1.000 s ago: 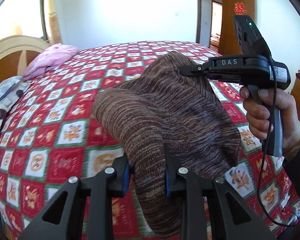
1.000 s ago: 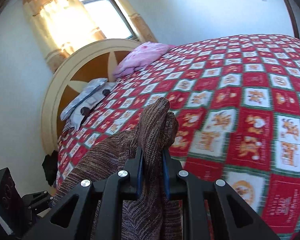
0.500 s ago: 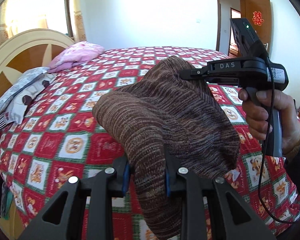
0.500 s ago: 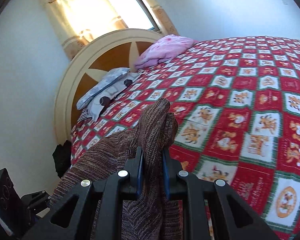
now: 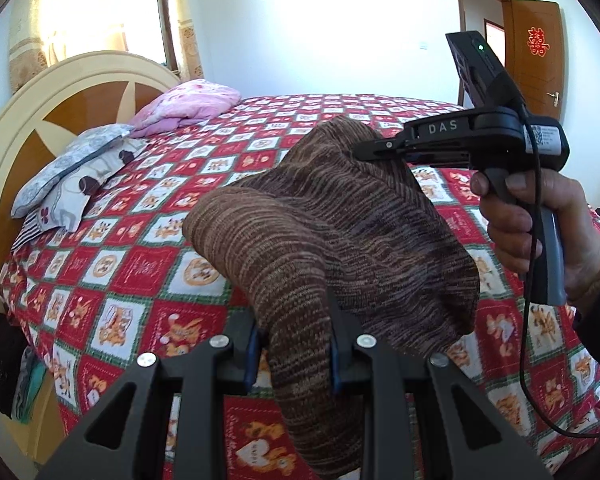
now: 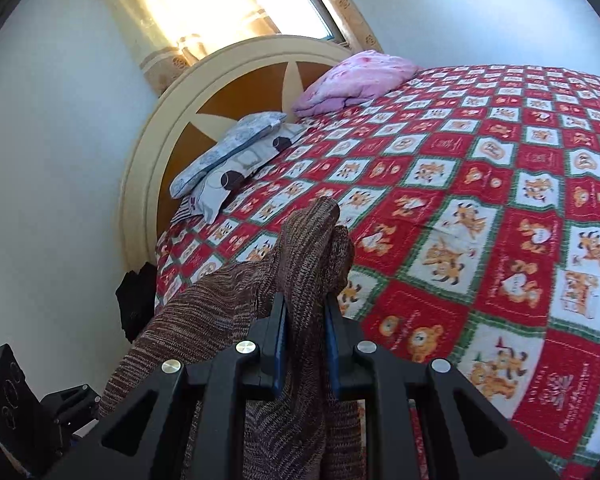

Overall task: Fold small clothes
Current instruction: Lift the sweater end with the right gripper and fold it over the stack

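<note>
Both grippers have swung across the bed w/ the knit between them: headboard (image 5: 80, 92) and pillows (image 5: 72, 172) now sit much further into the left view than a sec ago. Grip unchanged.

Left gripper (image 5: 292, 344) is clamped on a bunched edge of the brown knit (image 5: 340, 232); right gripper (image 6: 305, 332) pinches another edge, cloth poking up past its pads. In the left view the right one (image 5: 376, 148) bites the far top corner, person's hand (image 5: 540, 224) on its handle.

Knit hangs in the air above the bedspread (image 5: 132, 264), sagging between the two holds, not yet laid down. Two-corner hold probably keeps it spread so it can drop flat for folding; it's still rumpled, so it likely needs pulling taut first. Pink quilt (image 6: 352, 80) lies well apart by the headboard.
</note>
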`<state>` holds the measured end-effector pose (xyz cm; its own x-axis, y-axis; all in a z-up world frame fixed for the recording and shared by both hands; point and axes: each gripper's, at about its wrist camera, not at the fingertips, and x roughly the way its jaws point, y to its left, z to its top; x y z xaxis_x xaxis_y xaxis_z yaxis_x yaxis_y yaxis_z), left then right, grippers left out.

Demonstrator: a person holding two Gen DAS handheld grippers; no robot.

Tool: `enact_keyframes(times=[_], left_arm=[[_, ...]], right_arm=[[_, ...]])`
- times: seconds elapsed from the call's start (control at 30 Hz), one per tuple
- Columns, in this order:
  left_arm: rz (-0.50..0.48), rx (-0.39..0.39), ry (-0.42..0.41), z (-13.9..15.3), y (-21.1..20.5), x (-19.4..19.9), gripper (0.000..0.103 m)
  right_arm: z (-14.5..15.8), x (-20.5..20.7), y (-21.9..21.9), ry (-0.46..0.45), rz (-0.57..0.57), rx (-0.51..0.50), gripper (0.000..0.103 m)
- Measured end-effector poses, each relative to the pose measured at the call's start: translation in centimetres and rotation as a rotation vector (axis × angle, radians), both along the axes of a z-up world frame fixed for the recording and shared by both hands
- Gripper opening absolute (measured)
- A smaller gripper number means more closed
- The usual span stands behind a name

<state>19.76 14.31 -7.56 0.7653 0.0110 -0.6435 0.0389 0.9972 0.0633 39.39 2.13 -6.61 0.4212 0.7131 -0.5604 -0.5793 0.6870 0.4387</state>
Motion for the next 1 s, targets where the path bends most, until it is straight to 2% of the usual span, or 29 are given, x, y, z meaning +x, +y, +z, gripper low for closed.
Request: enact_keyframes(times=[0.3,0.57,0.87,1.0], left_arm=[[0.022,-0.006,0.021,-1.0,1.1,-0.5,0.027],[0.037,-0.008,0.027,-1.4,2.1,-0.8,0.027],[0.053,0.022,0.07,-4.3,2.1,-0.8,0.027],[0.057,0.011,0.076,-5.0,2.3,-1.0,0.027]], right_arm=[[-0.8,0.5,2.5,0.018,0.027,-0.026,0.017],[-1.2,1.6,5.8,0.044,0.076,-0.099,0.017],[-4.2,2.7,7.8,0.104,0.078,-0.161,0.017],[-5.1,3.2,8.1,0.118,0.069,-0.171,0.017]])
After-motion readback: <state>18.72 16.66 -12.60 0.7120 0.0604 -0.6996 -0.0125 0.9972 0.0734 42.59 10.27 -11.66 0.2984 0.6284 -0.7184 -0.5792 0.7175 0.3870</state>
